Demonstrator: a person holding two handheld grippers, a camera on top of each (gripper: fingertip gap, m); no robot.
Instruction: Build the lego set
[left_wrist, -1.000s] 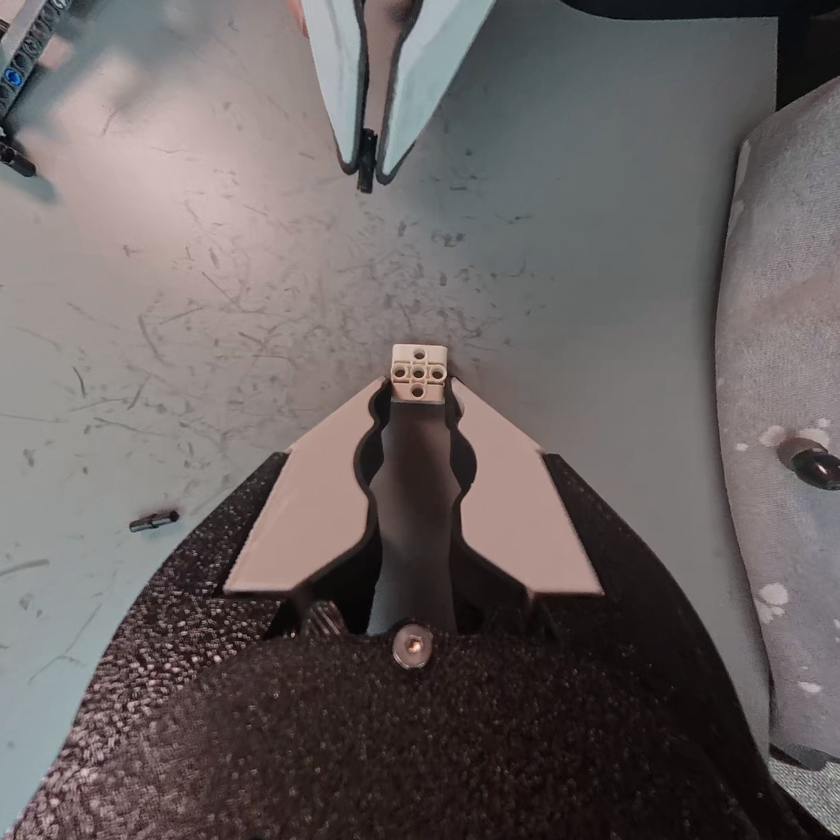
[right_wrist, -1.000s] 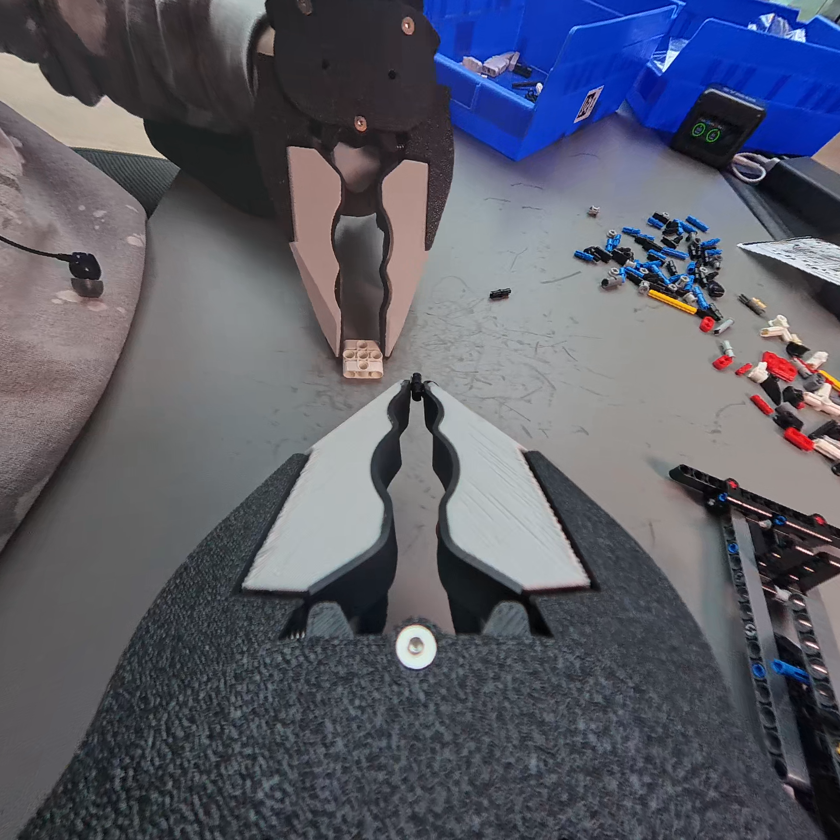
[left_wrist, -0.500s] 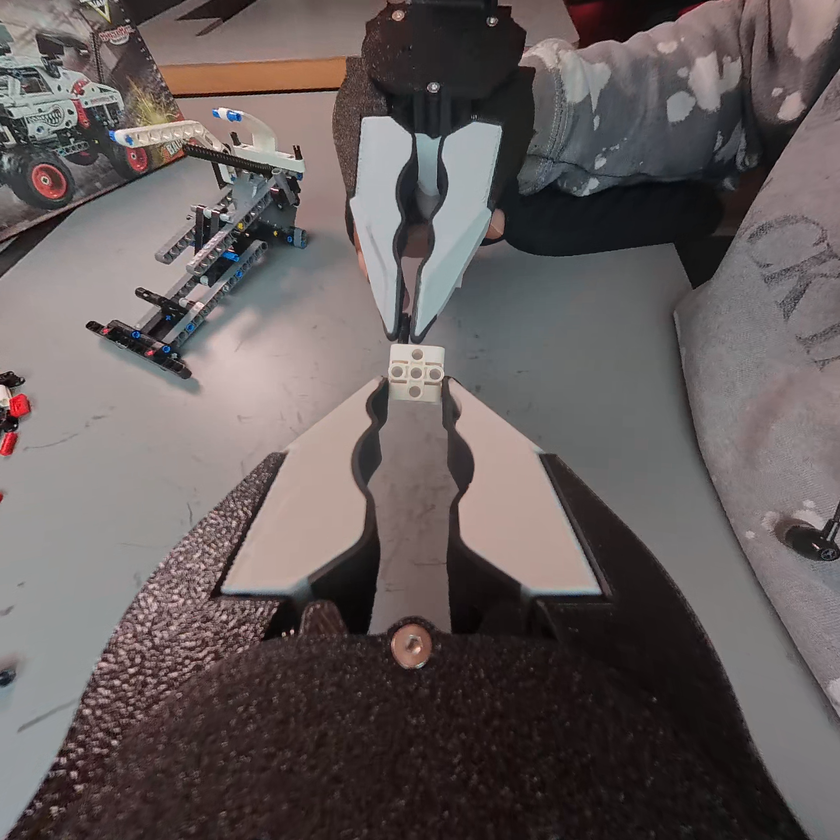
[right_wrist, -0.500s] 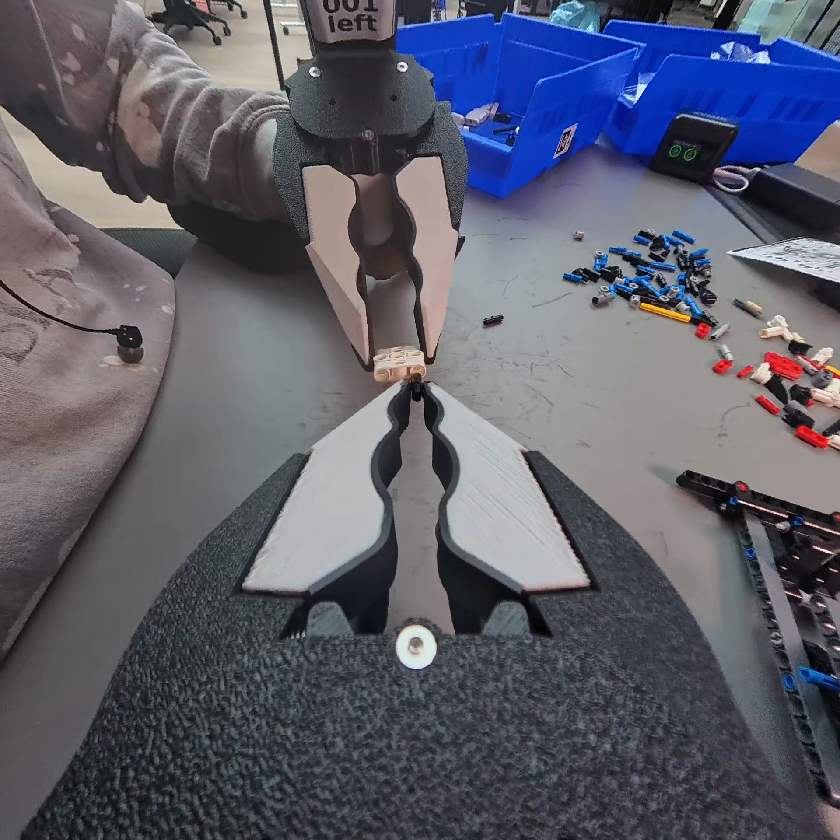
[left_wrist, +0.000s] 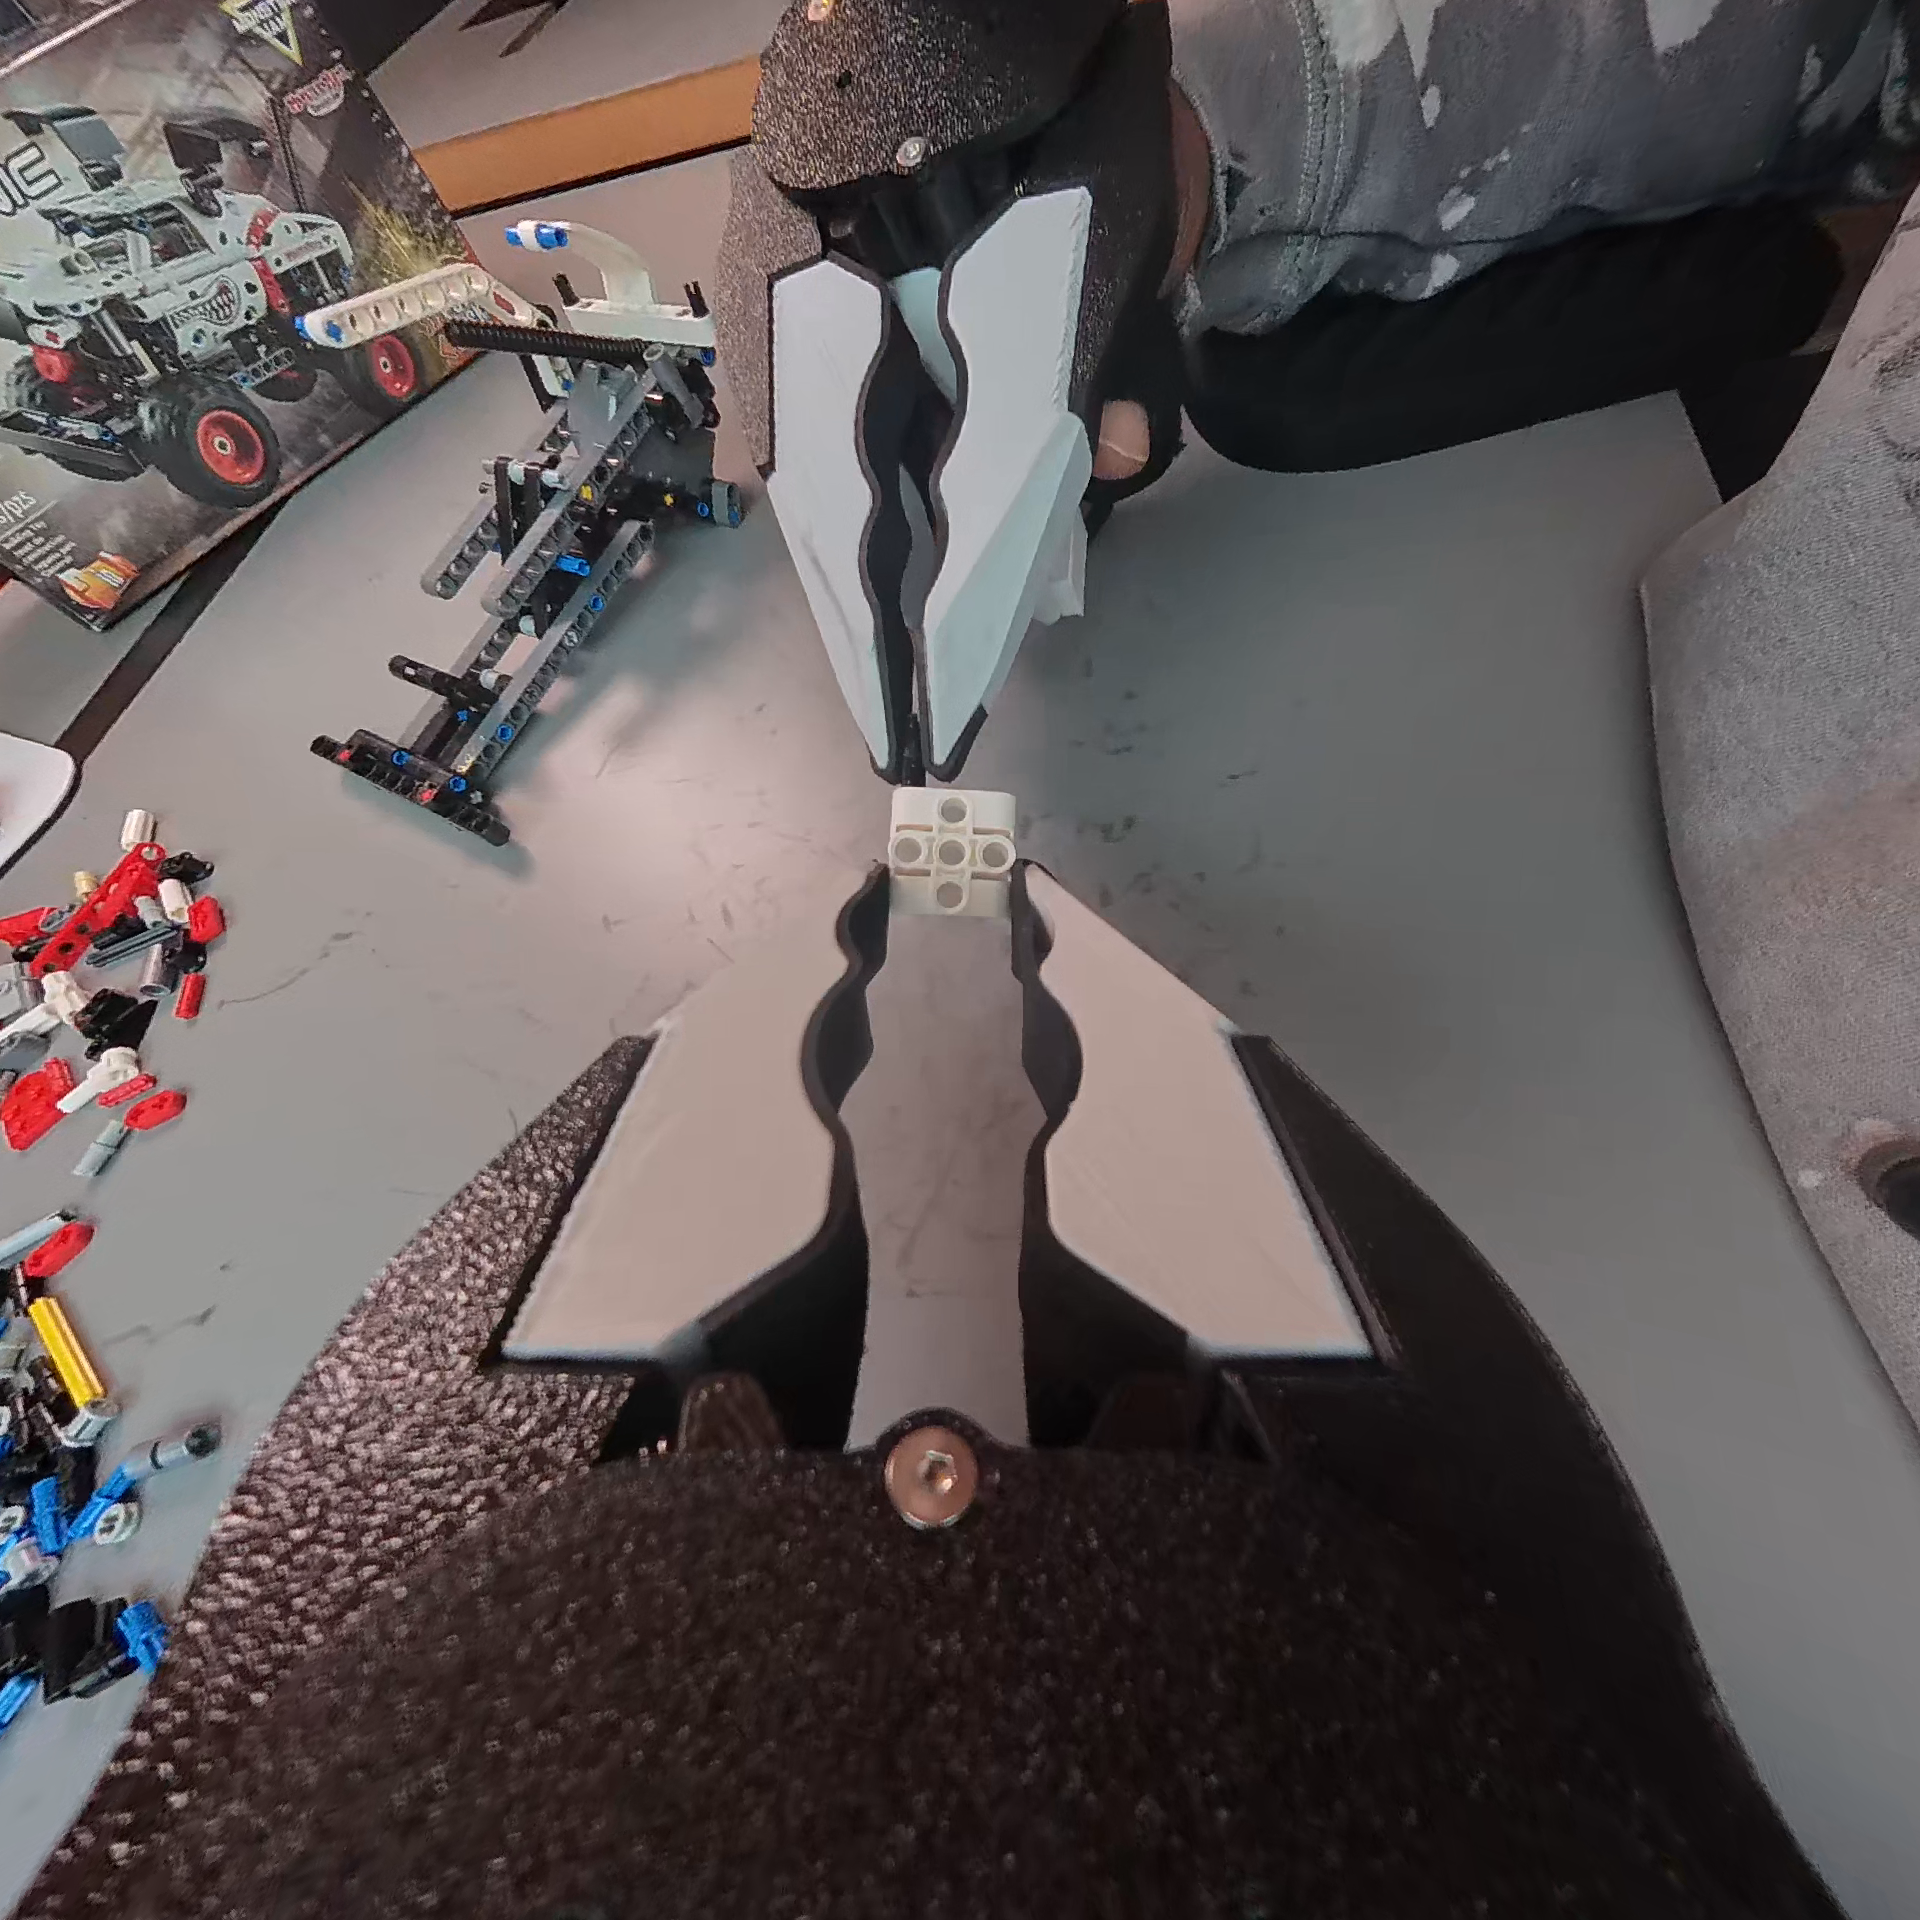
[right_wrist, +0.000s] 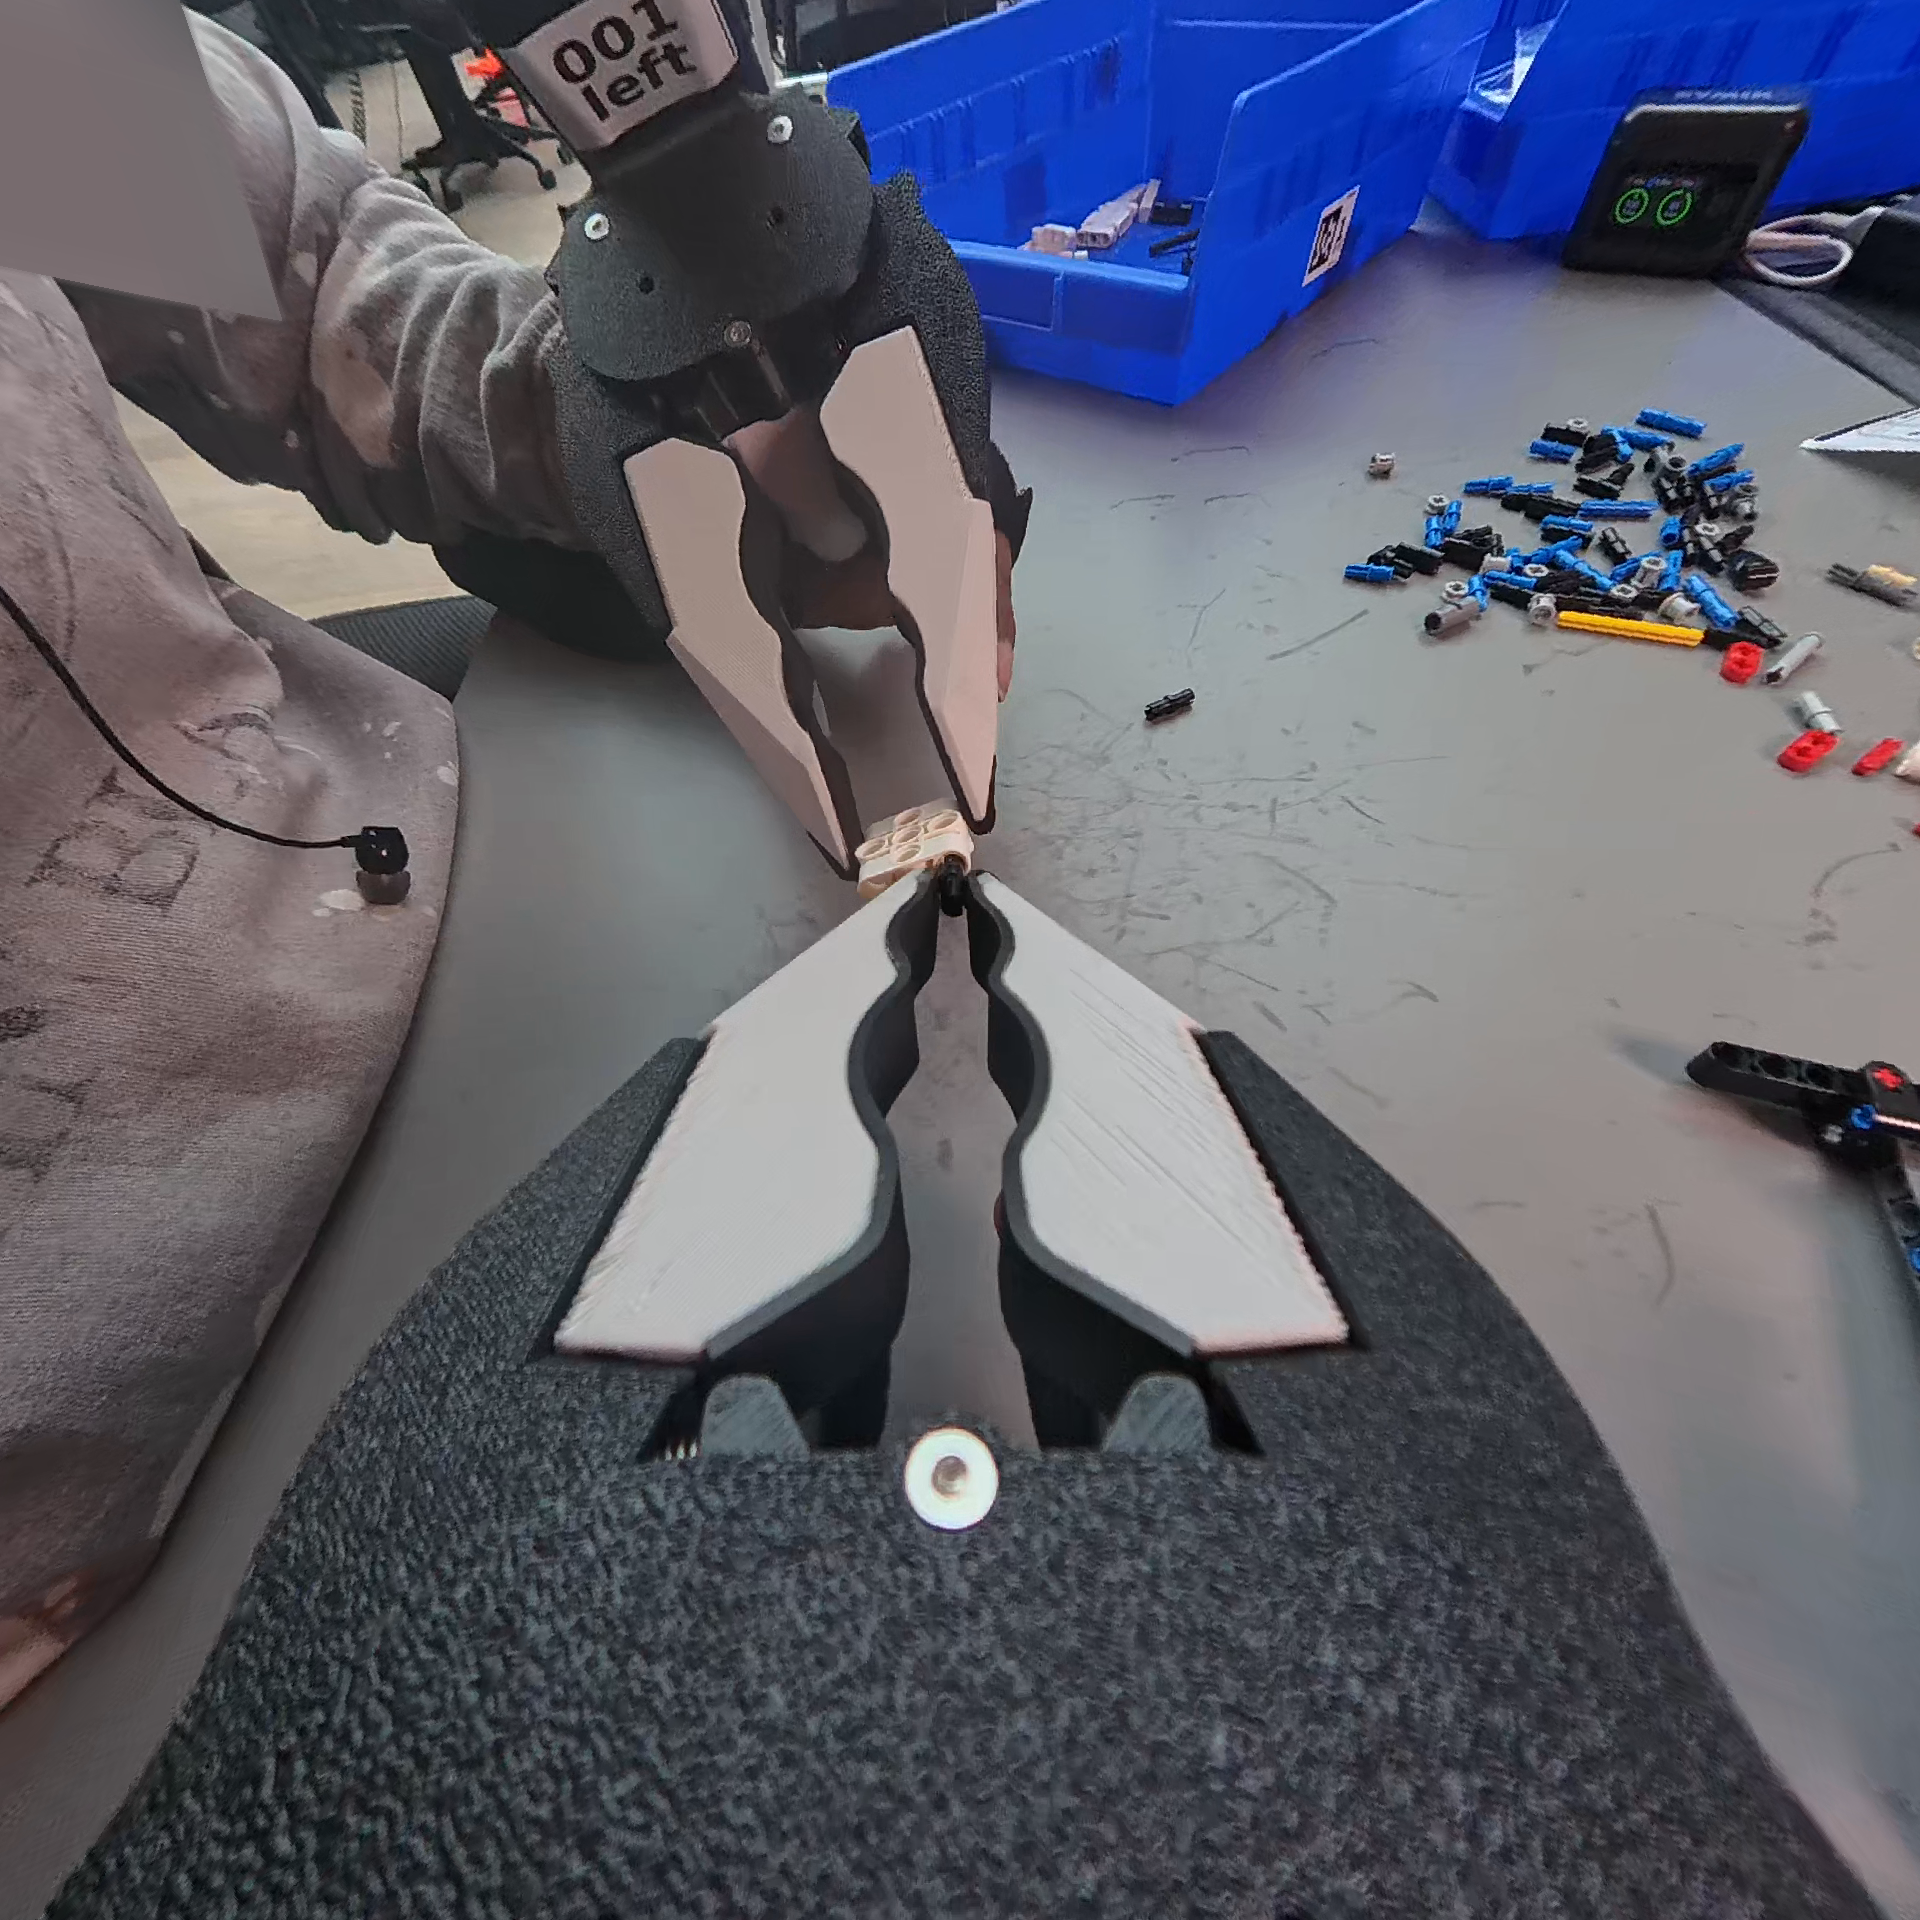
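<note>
Left claw clamped on a white connector block, gripped by its two side faces at the very fingertips, cross pattern of holes facing the left wrist camera. Block is held above the grey worktop, not resting on it.

Right claw pinched nearly shut on a small black pin, pin sticking out past the tips. From the left wrist view the same claw comes in from the far side, tips pointing at the block's top edge. Pin tip is at the block's edge, touching or just short of it; can't tell whether it's seated in a hole.

In the right wrist view the block sits between the left claw's tips, tilted, with the pin right at its near corner.

Rest of the worktop:
- Partly built chassis frame, grey and black beams with blue pins, lying well left of the claws; one end of it shows at the right edge of the right wrist view.
- Set box with a truck picture behind the frame.
- Loose parts, blue, black, grey, one yellow axle, spread to the far right; red and white pieces nearby.
- One stray black pin alone between the claws and the pile.
- Blue bins at the back, small dark device with a lit screen beside them.
</note>
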